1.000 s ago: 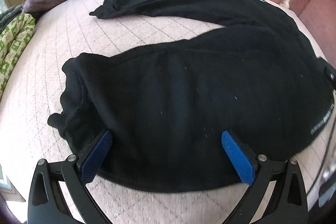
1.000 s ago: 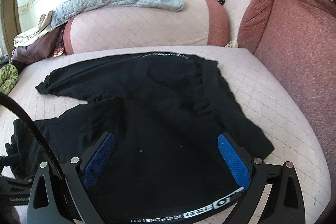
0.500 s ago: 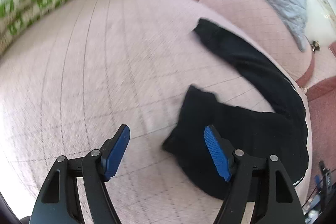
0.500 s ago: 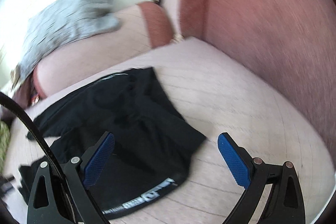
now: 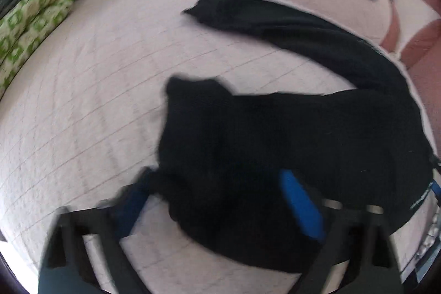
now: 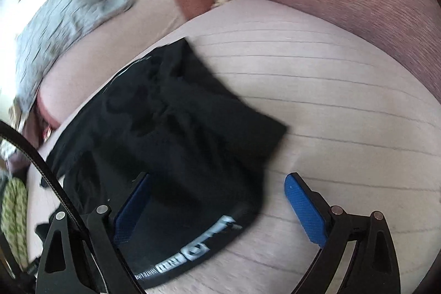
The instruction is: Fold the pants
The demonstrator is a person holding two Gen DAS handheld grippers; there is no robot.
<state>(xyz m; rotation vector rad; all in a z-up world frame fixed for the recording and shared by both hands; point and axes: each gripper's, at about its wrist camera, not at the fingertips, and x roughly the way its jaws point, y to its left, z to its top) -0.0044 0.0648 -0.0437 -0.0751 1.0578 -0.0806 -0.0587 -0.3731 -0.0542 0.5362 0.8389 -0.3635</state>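
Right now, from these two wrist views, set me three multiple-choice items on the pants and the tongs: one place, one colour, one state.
1. Where does the printed waistband lie in the right wrist view?
A. On the grey blanket
B. Near the left pad of the right tongs
C. Draped over the sofa back

2. What colour are the pants?
A. Black
B. Green
C. Grey

3. How do the left tongs stand?
A. Fully shut on nothing
B. Closing, cloth between the pads
C. Out of view

Key: 1 B, the lettering sits by that pad of the right tongs; 2 A, the fabric is black in both views; 3 B, black cloth fills the gap.
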